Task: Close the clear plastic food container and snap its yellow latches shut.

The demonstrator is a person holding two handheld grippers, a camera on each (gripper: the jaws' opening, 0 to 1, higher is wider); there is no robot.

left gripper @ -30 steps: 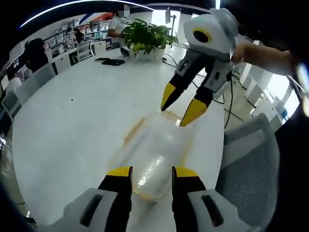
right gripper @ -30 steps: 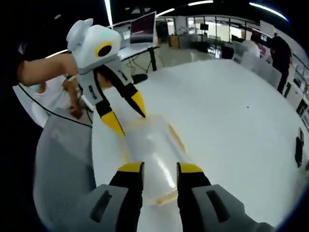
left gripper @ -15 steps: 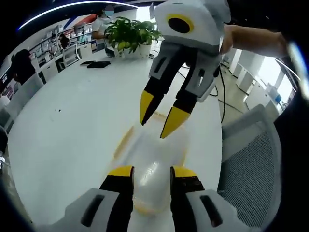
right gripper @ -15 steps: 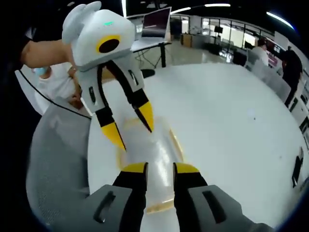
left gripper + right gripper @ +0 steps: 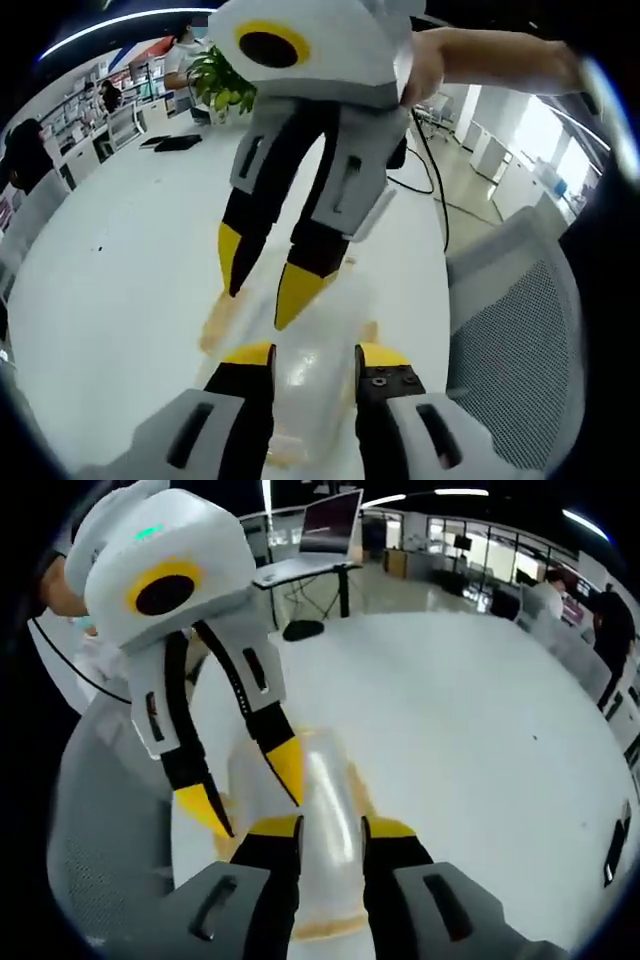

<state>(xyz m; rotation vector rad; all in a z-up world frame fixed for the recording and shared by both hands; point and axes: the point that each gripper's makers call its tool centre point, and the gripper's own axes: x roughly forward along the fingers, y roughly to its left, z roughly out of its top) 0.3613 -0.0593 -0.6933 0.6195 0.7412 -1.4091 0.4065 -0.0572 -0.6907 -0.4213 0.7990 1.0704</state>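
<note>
Both grippers over the container

Now my left gripper and right gripper faced each other, jaws narrowly parted and empty, above the clear container low in frame on the white table; its long axis ran between them, neither nearer.

A broad white table fills a bright open office. A grey mesh chair stands beside it. A potted plant sits at its far end, ceiling strip lights overhead

Views face each other, close, steep, sharing the container on the table
</note>
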